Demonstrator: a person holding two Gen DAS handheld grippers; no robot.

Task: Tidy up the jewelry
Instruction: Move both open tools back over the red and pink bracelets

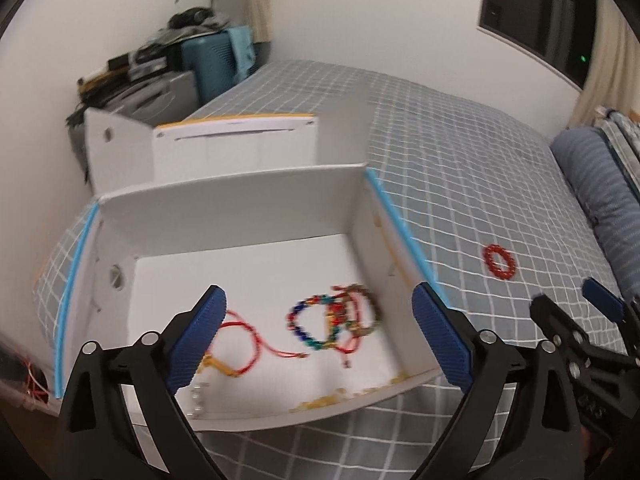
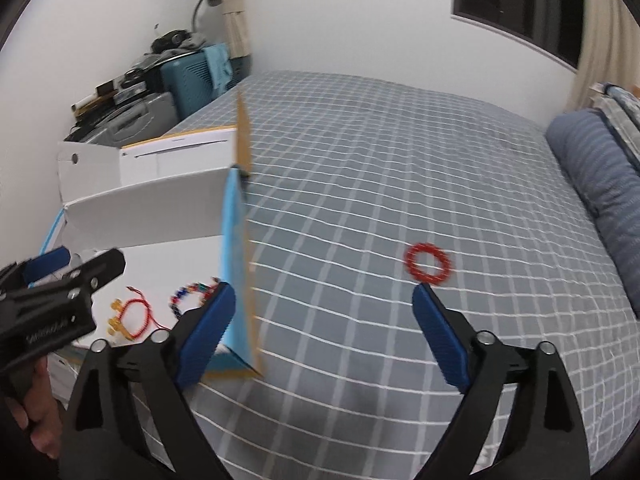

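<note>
**A:** One red bead bracelet lies alone on the grey checked bed, well apart from the white box, on the side of the box's blue-edged wall. Every other piece sits inside that box: a multicoloured bead bracelet, a red cord bracelet and a tangle of red and brown strands beside it.

**B:** What could go wrong from here?

**A:** The bedding looks soft. My judgement is that jaws pressed down on the bracelet could sink into the sheet and pinch fabric along with the beads, or catch only one side of the ring so it slips out on the lift. The box wall stands between the bracelet and the other pieces, so a low carry could clip its blue edge. A careless drop could also land in the tangle.

**B:** And the jaws?

**A:** The right gripper hovers near the bracelet, on the side away from the pillows, jaws spread wide and holding nothing. One blue pad sits close to the box's outer wall; whether it touches is unclear. The left gripper hangs over the box's near wall, jaws equally wide apart, gripping nothing, the boxed pieces framed between its fingers.
</note>
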